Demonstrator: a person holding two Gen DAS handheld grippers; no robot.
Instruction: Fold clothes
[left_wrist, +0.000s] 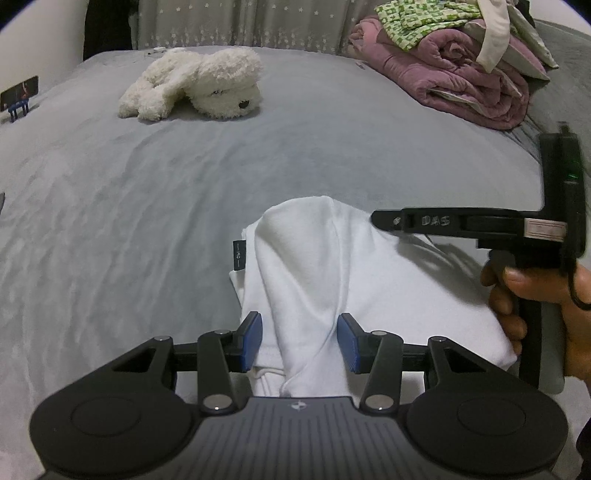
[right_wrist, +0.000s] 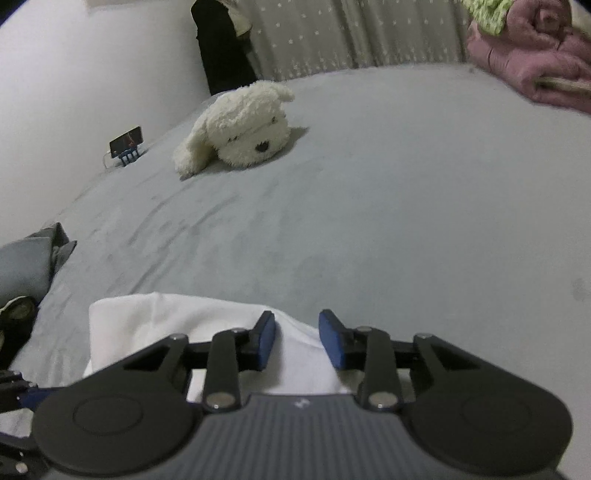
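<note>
A white garment (left_wrist: 332, 273) lies partly folded on the grey bed (left_wrist: 147, 192), with a small black tag at its left edge. My left gripper (left_wrist: 300, 341) is open, its blue pads either side of a raised fold of the cloth. My right gripper is seen from the side in the left wrist view (left_wrist: 380, 218), held by a hand above the garment's far right part. In the right wrist view the right gripper (right_wrist: 297, 339) is open over the white garment's (right_wrist: 166, 317) far edge.
A white plush dog (left_wrist: 195, 85) lies at the far middle of the bed. A pile of pink quilt and green patterned cloth (left_wrist: 458, 66) sits at the far right. A phone on a blue stand (left_wrist: 18, 96) is at the far left. Grey fabric (right_wrist: 26, 266) lies at the left.
</note>
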